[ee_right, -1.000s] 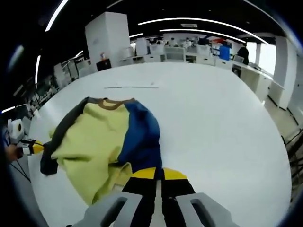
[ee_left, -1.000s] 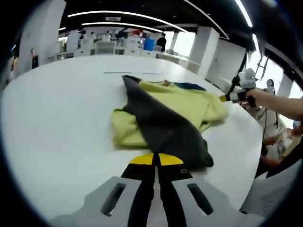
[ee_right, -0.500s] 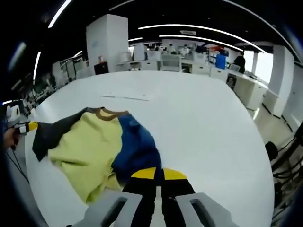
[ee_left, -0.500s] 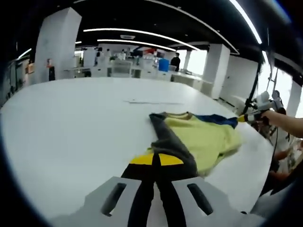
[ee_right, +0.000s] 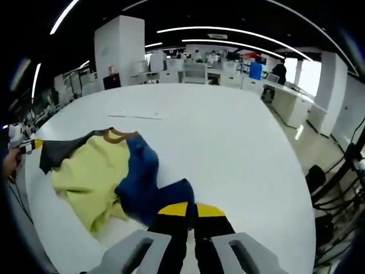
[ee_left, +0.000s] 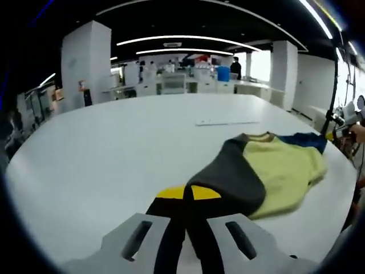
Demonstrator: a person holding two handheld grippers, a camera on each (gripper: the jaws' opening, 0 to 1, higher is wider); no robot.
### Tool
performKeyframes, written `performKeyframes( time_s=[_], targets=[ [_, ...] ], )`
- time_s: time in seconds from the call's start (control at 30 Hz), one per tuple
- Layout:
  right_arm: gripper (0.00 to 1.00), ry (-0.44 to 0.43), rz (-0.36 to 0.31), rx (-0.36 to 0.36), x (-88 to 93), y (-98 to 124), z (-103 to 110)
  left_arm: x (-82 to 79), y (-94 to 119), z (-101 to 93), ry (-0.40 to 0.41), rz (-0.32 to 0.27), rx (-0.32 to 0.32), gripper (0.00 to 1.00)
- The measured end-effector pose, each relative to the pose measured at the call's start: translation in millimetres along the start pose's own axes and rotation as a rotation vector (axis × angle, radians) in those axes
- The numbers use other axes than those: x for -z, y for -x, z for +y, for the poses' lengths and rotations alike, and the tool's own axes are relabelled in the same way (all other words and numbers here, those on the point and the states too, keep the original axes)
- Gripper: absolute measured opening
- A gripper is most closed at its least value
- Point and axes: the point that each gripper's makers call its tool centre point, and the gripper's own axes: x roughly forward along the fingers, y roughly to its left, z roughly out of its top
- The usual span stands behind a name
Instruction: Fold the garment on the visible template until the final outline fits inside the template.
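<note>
Left gripper point(ee_left: 188, 193): jaws closed together, clamped on the dark grey sleeve of the garment point(ee_left: 268, 171); also seen at the garment's far left edge in the right gripper view, held by a hand point(ee_right: 9, 162).
Right gripper point(ee_right: 190, 210): jaws pressed together, pinching the blue sleeve end of the garment point(ee_right: 108, 171).
Garment: yellow body, brown collar, one grey sleeve, one blue; lies rumpled on the white table point(ee_left: 114, 148), sleeves drawn out to opposite sides.
Tape marks point(ee_right: 136, 116): on the table just beyond the garment's collar.
Template outline: cannot tell.

White table point(ee_left: 102, 154); pillar point(ee_right: 117, 48); background desks point(ee_left: 171, 85).
</note>
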Motion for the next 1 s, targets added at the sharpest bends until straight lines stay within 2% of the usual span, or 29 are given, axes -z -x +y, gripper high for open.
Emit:
performKeyframes(
  time_s=[0.17,0.33,0.43,0.53,0.6,0.87,1.0],
  targets=[
    [0.00,-0.011,0.019,0.035,6.8,4.3,-16.3,0.8,-7.2,16.0,-0.008,0.014,-0.031,0.00],
    [0.00,-0.009,0.039,0.063,15.8,7.3,-29.3,9.7,-13.6,31.5,-0.071,0.073,-0.073,0.00],
    [0.00,-0.012,0.055,0.085,23.6,8.3,-39.8,9.4,-16.3,35.6,-0.076,0.072,-0.073,0.00],
    [0.00,-0.018,0.068,0.104,30.0,9.4,-49.7,14.8,-14.8,43.6,-0.184,0.121,-0.105,0.00],
    [0.00,-0.021,0.069,0.110,32.9,10.4,-55.4,16.7,-14.6,46.0,-0.221,0.129,-0.116,0.00],
    [0.00,-0.019,0.122,0.163,52.7,14.9,-77.2,25.6,-15.3,62.8,-0.145,0.147,-0.150,0.00],
    [0.00,0.005,0.153,0.190,62.3,15.9,-89.0,31.2,-18.9,68.5,-0.150,0.166,-0.160,0.00]
  ],
)
